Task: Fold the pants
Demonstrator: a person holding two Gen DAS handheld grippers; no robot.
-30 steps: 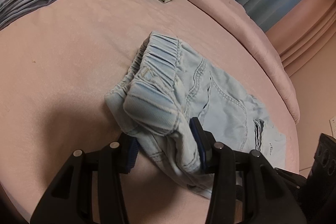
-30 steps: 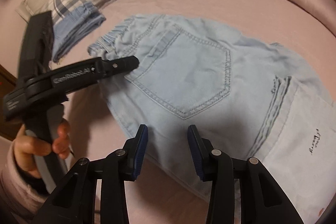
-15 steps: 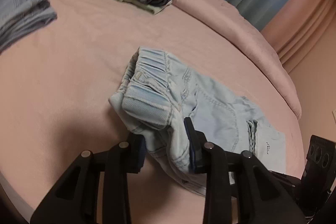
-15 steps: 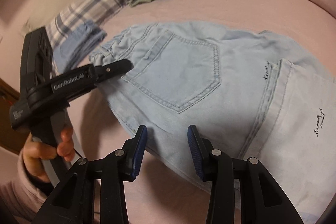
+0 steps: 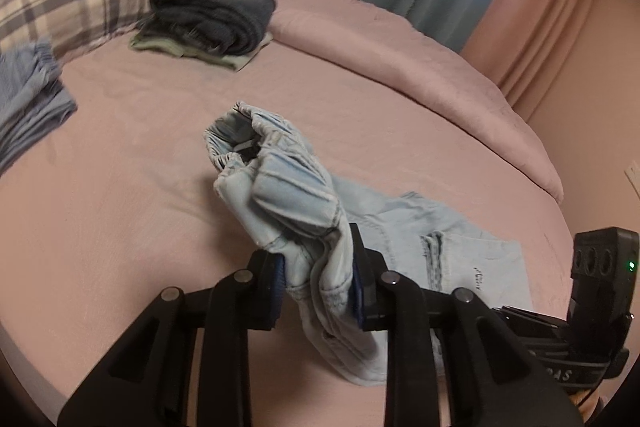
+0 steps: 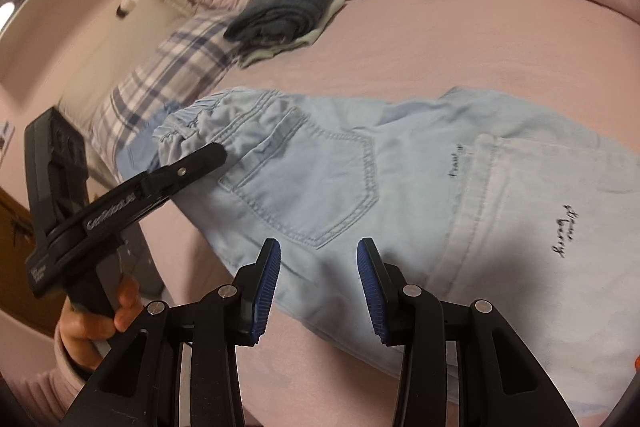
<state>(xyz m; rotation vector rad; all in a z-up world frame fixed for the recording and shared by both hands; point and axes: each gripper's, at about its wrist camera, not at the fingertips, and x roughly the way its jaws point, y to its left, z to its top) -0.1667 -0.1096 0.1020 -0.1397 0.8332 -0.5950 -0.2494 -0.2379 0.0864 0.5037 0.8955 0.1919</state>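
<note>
Light blue denim pants (image 6: 360, 167) lie on a pink bed, folded over, back pocket up. My left gripper (image 5: 318, 281) has the elastic waistband end (image 5: 280, 187) bunched between its blue pads, jaws still closing, and that end hangs lifted off the sheet. In the right wrist view the left gripper (image 6: 218, 153) bites the waistband corner at the left, held by a hand. My right gripper (image 6: 318, 291) hovers open over the near edge of the pants, nothing between its pads (image 6: 266, 287).
A dark folded garment (image 5: 216, 13) on a pale green one sits farther up the bed. A plaid pillow (image 5: 68, 3) and folded blue cloth (image 5: 28, 107) lie at the left. A rolled pink duvet (image 5: 400, 67) runs along the far side, curtains behind.
The left gripper closed onto the waistband and raised it off the bed, so the cloth bunches upward. The right gripper shifted sideways along the near edge, still open.
</note>
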